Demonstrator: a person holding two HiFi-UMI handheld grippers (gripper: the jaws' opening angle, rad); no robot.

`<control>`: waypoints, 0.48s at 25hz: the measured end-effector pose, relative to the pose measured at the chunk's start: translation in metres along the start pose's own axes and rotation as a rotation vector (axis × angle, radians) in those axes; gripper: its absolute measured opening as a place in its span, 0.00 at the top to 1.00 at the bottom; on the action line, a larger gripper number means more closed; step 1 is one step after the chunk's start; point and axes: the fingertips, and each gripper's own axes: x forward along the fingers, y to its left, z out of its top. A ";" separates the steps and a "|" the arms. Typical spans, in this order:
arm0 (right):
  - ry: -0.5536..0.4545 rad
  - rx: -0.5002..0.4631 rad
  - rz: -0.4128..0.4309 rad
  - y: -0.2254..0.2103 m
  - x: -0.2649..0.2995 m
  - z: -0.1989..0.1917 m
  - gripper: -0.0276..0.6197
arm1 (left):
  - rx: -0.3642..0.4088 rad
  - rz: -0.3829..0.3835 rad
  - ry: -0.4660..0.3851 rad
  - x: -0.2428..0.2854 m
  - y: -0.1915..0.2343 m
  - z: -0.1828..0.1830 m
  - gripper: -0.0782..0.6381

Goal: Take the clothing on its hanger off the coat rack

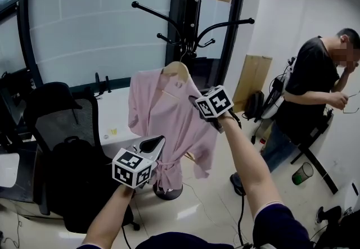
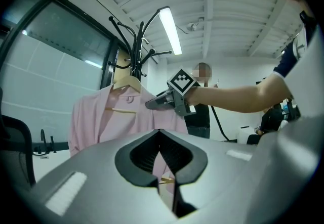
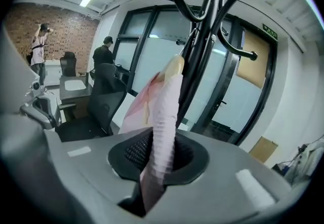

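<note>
Head view: pink robe [image 1: 169,113] hangs with its long axis vertical on hanger [image 1: 177,68], which is hooked on coat rack [image 1: 188,17]. Open floor to the right, chair [image 1: 67,146] to the left.
Left gripper view: left gripper [image 2: 159,152] jaws together, empty; robe just beyond the tips.
Right gripper view: right gripper [image 3: 157,167] clamped on the robe's shoulder edge.

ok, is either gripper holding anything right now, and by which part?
Right gripper is clamped on the pink garment, at its shoulder by the end of the hanger. Left gripper holds nothing, jaws together.
</note>
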 end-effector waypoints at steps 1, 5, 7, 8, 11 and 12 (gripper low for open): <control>-0.001 0.012 -0.005 -0.002 0.000 0.000 0.90 | -0.003 0.001 0.003 -0.001 0.001 -0.002 0.87; 0.002 0.052 -0.014 0.001 0.000 -0.003 0.92 | -0.014 0.005 0.013 -0.005 0.004 -0.010 0.87; 0.001 0.073 -0.018 0.003 0.000 -0.002 0.92 | -0.017 0.006 0.014 -0.008 0.006 -0.012 0.87; -0.001 0.083 -0.025 0.004 0.001 0.000 0.92 | -0.018 0.006 0.014 -0.008 0.006 -0.014 0.87; -0.019 0.108 -0.060 0.003 0.000 0.005 0.93 | -0.024 0.008 0.018 -0.012 0.010 -0.018 0.87; -0.026 0.113 -0.067 0.003 0.000 0.006 0.93 | -0.027 0.009 0.019 -0.014 0.011 -0.020 0.87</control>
